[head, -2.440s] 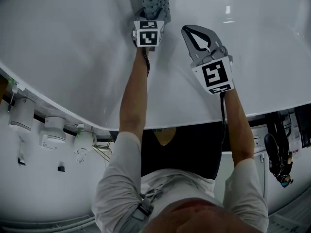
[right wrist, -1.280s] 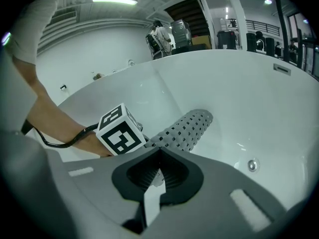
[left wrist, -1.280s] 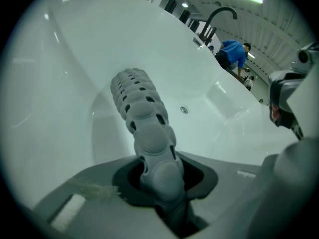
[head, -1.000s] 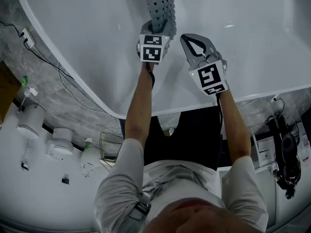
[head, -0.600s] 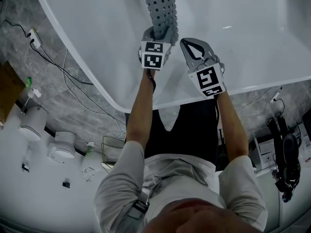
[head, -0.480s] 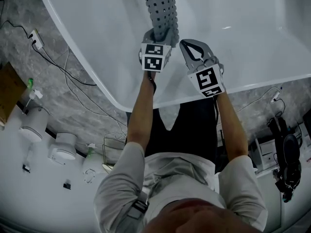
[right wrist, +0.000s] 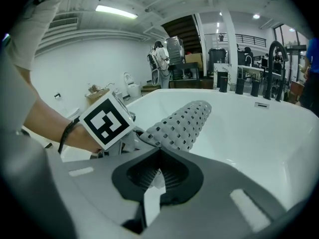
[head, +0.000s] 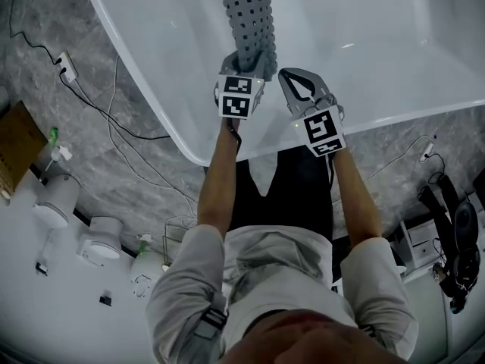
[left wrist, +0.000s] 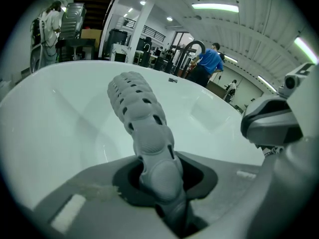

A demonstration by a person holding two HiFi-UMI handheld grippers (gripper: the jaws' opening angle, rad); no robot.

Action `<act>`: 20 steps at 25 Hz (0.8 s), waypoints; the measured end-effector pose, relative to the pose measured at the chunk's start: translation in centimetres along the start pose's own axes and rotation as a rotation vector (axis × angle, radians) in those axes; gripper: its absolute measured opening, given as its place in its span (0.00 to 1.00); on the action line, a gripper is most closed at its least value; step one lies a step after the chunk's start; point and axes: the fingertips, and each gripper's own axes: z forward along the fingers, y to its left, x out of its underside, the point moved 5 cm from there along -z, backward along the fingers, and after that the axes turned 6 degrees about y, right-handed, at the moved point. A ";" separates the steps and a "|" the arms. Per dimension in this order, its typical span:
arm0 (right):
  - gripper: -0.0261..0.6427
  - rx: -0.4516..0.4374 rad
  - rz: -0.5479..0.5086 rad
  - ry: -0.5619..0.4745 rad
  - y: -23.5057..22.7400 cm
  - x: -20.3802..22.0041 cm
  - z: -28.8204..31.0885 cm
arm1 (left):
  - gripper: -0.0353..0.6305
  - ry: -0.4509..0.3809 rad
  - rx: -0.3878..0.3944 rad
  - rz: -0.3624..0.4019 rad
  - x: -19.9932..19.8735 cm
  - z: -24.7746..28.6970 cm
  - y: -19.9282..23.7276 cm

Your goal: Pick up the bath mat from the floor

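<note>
mat (head: pixel 246 10) is held clamped in left tool (head: pixel 255 61) over the tub (head: pixel 151 67) at 12 o'clock; right tool (head: pixel 291 76) is closed, empty; pickup judged done.

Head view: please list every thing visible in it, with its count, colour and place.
bath mat: one, grey with holes, hanging from the left claw over the bathtub
bathtub: one, white, top of the view
floor: one, grey marbled, around the bathtub
cables: several, black, on the floor at left
cardboard box: one, brown, left edge
round fixtures: two, white, lower left
left claw: one, grey, shut on the bath mat
right claw: one, grey, shut with nothing in it, beside the mat
forearms: two, bare, centre
</note>
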 end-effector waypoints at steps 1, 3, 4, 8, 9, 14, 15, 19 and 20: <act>0.04 0.002 0.000 -0.005 0.3 -0.3 -0.5 | 0.22 -0.008 0.001 0.003 -0.3 -0.6 -0.3; 0.04 0.005 0.003 -0.018 0.7 -1.0 -1.3 | 0.22 -0.021 0.001 0.008 -0.7 -1.7 -0.6; 0.04 0.007 0.005 -0.027 0.9 -1.3 -1.6 | 0.21 -0.027 0.000 0.009 -1.0 -2.3 -0.8; 0.04 0.017 0.008 -0.056 2.1 -2.8 -3.4 | 0.21 -0.053 0.001 0.024 -2.2 -5.1 -1.7; 0.04 0.018 0.006 -0.061 2.5 -3.2 -3.8 | 0.21 -0.059 0.000 0.029 -2.5 -5.9 -1.8; 0.04 0.015 -0.001 -0.083 4.4 -5.2 -5.8 | 0.22 -0.098 0.010 0.047 -4.1 -9.6 -2.5; 0.04 0.014 -0.001 -0.085 4.8 -5.5 -6.3 | 0.22 -0.096 0.011 0.053 -4.2 -10.3 -2.7; 0.04 0.009 -0.002 -0.095 6.6 -6.3 -8.1 | 0.21 -0.089 0.016 0.076 -4.7 -13.2 -3.7; 0.04 0.009 -0.003 -0.099 7.0 -6.5 -8.6 | 0.21 -0.095 0.017 0.077 -4.8 -13.8 -3.9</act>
